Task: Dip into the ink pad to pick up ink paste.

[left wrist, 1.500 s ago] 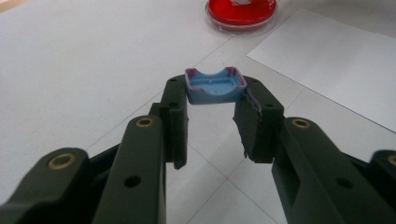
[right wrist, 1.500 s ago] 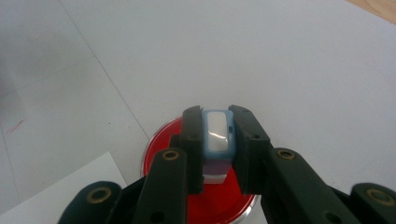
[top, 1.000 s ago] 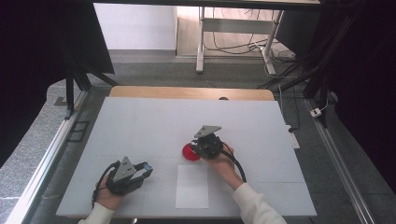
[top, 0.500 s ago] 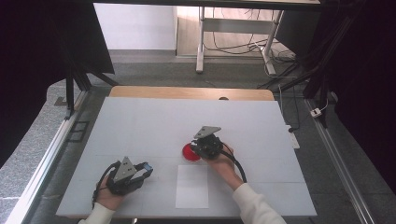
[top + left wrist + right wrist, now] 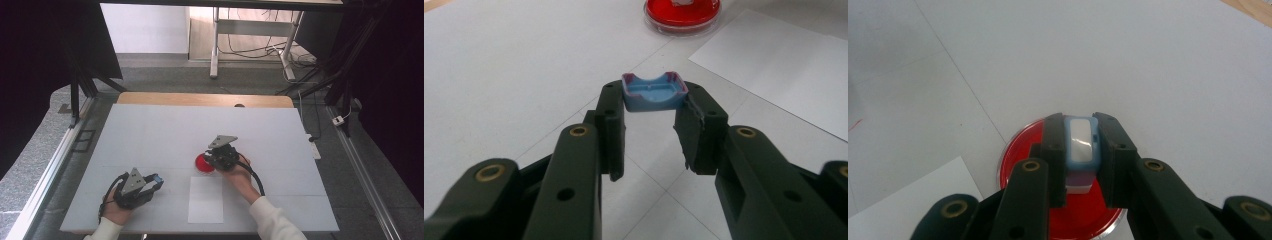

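Even bright light on table, dark surroundings, near fingers soft-focused, faint shadows

hand-held gripper [image 5: 1081,150] clamps blue-white block [image 5: 1080,142] | over red dish [image 5: 1020,145]

The table top [image 5: 150,135] is a pale grey-white crossed by thin, faint seam lines, with a strip of light wood [image 5: 175,98] along its far edge. A plain white sheet of paper [image 5: 205,199] lies on it. The round dish [image 5: 1018,165] is bright red inside a clear rim. The left gripper [image 5: 651,117] is matt black with brass-coloured pins, and the small cap [image 5: 654,92] between its jaws is light blue with purplish-red edging at the corners. The right gripper [image 5: 1080,145], likewise black with brass pins, pinches a small block [image 5: 1081,142] that is light blue around a white face. Both wear grey three-cornered plates in the high view. The person's sleeves [image 5: 272,220] are white.
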Available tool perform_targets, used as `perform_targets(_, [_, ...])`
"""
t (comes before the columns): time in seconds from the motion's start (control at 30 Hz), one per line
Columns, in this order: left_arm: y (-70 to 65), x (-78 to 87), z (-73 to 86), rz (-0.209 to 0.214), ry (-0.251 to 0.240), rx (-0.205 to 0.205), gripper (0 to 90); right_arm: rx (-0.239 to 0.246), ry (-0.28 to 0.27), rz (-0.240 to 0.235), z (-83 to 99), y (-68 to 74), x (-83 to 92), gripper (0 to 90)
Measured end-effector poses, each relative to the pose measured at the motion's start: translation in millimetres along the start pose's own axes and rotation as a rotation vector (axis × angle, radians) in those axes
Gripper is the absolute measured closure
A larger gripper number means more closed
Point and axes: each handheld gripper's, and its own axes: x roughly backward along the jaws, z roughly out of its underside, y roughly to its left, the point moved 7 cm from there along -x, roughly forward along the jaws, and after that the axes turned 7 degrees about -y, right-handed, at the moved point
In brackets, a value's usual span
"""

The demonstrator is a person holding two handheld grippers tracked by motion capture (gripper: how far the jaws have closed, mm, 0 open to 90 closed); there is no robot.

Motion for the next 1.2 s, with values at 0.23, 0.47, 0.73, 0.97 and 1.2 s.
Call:
perform_targets(0.23, [1.0,0.0,0.2,-0.002,-0.001,0.000,64.9,-0.021,-0.018,-0.011,-3.4,-2.4,3.9,75.2])
perform_targets(0.47, [1.4,0.0,0.2,-0.002,-0.002,0.000,64.9,-0.031,-0.058,-0.014,-7.3,-5.4,8.7,75.2])
perform_targets(0.73, [1.9,0.4,0.2,-0.003,-0.003,-0.001,64.9,-0.024,-0.066,-0.019,-9.8,-4.9,14.0,75.2])
perform_targets(0.97, [2.0,0.3,0.4,-0.003,-0.002,-0.001,64.9,-0.046,-0.092,-0.042,-12.8,-3.1,17.6,75.2])
perform_targets(1.2, [2.4,0.4,0.7,-0.005,-0.001,0.000,64.9,-0.061,-0.102,-0.046,-13.6,-2.5,21.9,75.2])
